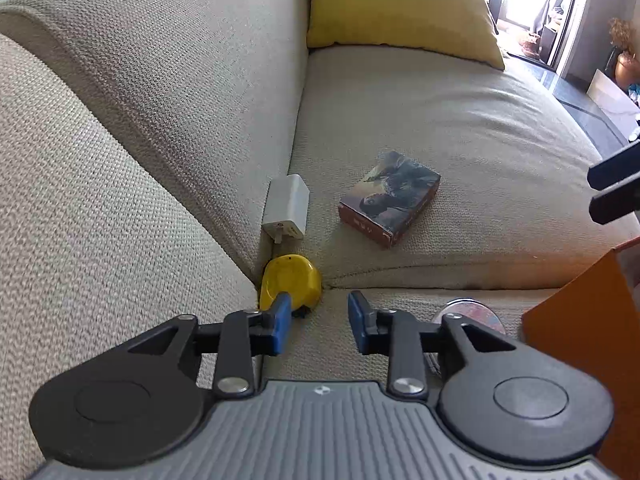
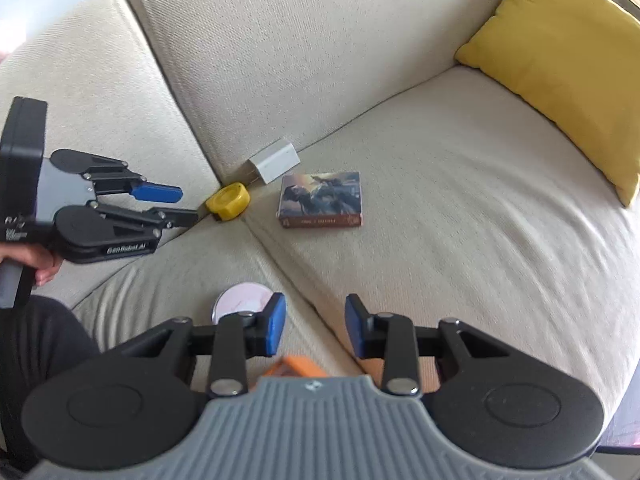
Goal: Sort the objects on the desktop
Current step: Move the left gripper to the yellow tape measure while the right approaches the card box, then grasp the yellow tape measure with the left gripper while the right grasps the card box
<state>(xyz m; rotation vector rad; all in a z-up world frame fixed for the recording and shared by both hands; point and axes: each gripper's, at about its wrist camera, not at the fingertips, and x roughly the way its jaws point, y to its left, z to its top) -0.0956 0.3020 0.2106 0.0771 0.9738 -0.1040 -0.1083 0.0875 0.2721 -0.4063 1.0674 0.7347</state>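
On a beige sofa lie a yellow round tape measure [image 1: 290, 282] [image 2: 228, 201], a white charger plug [image 1: 287, 210] [image 2: 274, 161], a picture-covered card box [image 1: 390, 199] [image 2: 321, 200] and a round pink-topped tin [image 1: 472, 314] [image 2: 242, 300]. My left gripper [image 1: 319, 326] [image 2: 182, 204] is open and empty, its left fingertip just in front of the tape measure in the seat crease. My right gripper [image 2: 316, 326] is open and empty, above the seat cushion seam, right of the tin. Its black tips [image 1: 616, 188] show at the left wrist view's right edge.
An orange box [image 1: 588, 344] [image 2: 296, 366] stands at the sofa's front edge, below my right gripper. A yellow cushion [image 1: 400, 4] [image 2: 568, 64] leans at the far end of the sofa. The sofa backrest [image 1: 168, 80] rises just left of the small objects.
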